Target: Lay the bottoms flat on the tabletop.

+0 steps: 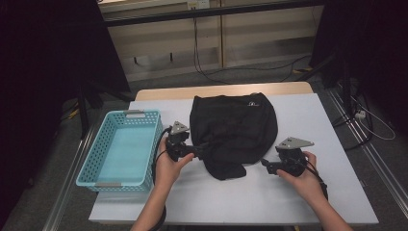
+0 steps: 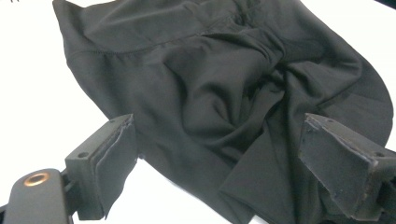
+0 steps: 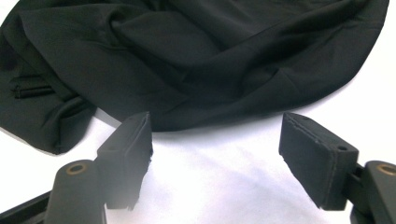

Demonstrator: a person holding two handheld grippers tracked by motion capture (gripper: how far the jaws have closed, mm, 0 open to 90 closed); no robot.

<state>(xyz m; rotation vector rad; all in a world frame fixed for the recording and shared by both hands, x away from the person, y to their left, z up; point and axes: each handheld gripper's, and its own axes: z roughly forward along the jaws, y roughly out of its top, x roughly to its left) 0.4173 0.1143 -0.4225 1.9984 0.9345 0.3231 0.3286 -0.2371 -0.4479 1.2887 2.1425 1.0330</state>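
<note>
One black garment [image 1: 233, 132] lies crumpled at the centre of the high view on a white table [image 1: 308, 125], its lower flap hanging toward the bottom of the heap. One turquoise perforated basket [image 1: 120, 147] stands at the left of that frame, just beside the left hand [image 1: 166, 166], and it holds nothing. Two grippers are counted. The left gripper [image 1: 195, 151] sits at the garment's left edge, the right gripper [image 1: 267, 166] near its lower right edge; each carries one grey three-cornered plate. The high view alone gives the basket, the hands and forearms entering from the bottom edge, the wooden strip along the table's far side and cables on the floor beyond. It does not settle whether either gripper touches cloth. The left gripper view supplies that: the left gripper [image 2: 219, 168] has its jaws spread wide, with folds of the garment [image 2: 224, 93] lying between them across the centre and lower right of the frame; the pads do not press on the fabric. The right gripper view shows the right gripper [image 3: 217, 158] likewise parted, with bare white table between the jaws and the garment's [image 3: 187, 56] hem lying just beyond the tips across the upper frame. That view also shows a small seamed strip of cloth at the far left, which the other views do not make out.
</note>
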